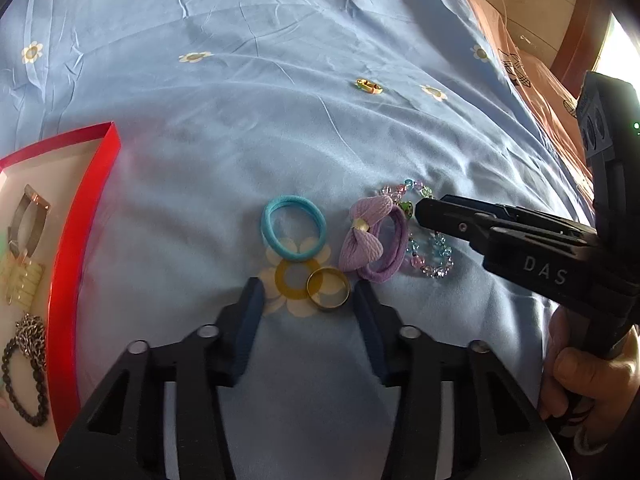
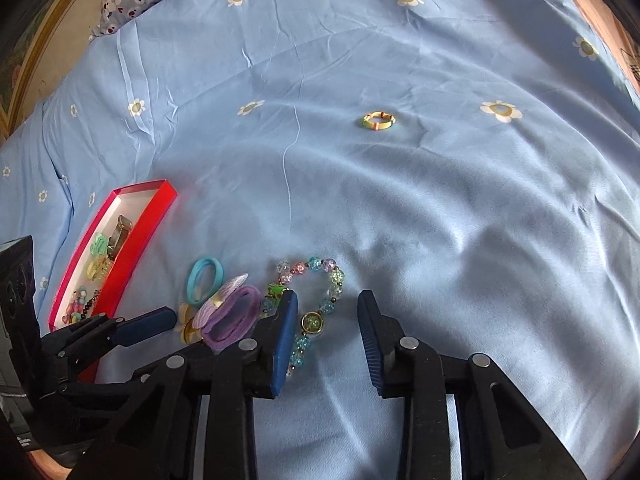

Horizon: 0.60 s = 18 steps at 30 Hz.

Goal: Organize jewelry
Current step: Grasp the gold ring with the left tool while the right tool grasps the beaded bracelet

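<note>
On the blue flowered sheet lie a gold ring [image 1: 328, 294], a blue hair tie [image 1: 292, 228] [image 2: 204, 280], a purple bow hair tie [image 1: 366, 240] [image 2: 234, 314] and a pastel bead bracelet [image 1: 436, 270] [image 2: 316, 263]. My left gripper [image 1: 308, 292] is low over the sheet and open. The gold ring lies between its tips, nearer the right finger. My right gripper [image 2: 328, 300] [image 1: 420, 212] is open astride the bead bracelet, its left finger overlapping the beads. Farther off lies a small colourful ring [image 1: 369, 86] [image 2: 378, 120].
A red box [image 1: 80, 216] [image 2: 132, 236] at the left holds clips, a dark bead bracelet and a chain. A patterned pillow [image 2: 120, 0] lies at the far left. Peach cloth [image 1: 540, 92] borders the sheet on the right. A hand [image 1: 580, 372] holds the right gripper's handle.
</note>
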{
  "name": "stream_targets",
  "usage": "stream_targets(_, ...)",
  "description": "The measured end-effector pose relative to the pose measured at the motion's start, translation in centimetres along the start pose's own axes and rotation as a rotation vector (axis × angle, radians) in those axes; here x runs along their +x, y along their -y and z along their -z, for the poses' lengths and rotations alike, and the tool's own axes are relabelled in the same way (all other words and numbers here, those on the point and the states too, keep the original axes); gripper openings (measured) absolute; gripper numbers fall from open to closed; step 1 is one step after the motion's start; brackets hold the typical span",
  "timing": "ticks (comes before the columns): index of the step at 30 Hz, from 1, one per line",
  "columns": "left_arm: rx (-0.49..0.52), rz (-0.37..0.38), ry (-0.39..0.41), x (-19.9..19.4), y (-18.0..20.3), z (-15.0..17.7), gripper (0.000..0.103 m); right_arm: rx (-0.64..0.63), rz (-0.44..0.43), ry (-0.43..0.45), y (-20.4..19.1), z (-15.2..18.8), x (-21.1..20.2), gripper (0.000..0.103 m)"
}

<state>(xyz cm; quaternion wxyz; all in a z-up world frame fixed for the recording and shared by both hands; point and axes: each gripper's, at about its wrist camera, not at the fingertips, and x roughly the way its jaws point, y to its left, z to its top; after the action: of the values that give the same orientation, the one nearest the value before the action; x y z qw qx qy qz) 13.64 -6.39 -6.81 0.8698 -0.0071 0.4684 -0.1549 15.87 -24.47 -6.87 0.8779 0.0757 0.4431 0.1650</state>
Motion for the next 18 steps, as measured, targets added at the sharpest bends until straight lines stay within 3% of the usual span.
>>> stream_targets(1, -0.002, 0.008, 0.000, 0.1, -0.1, -0.1, 0.022, -0.010, 0.009, 0.001, -0.2, 0.0, 0.2, 0.030)
stream_targets(4, -0.011, 0.027, 0.003, 0.0, -0.4, -0.2, 0.021, -0.048, 0.043, 0.006, -0.7, 0.0, 0.5, 0.022)
stream_targets(6, -0.013, 0.031, 0.006, -0.2, -0.4, -0.1, 0.021, -0.068, 0.057, 0.006, -1.0, 0.0, 0.5, 0.008)
stream_targets(18, -0.084, 0.044, 0.060, -4.6, -2.2, 1.6, 0.021, -0.043, -0.069, 0.060, -2.4, 0.2, -3.6, 0.008)
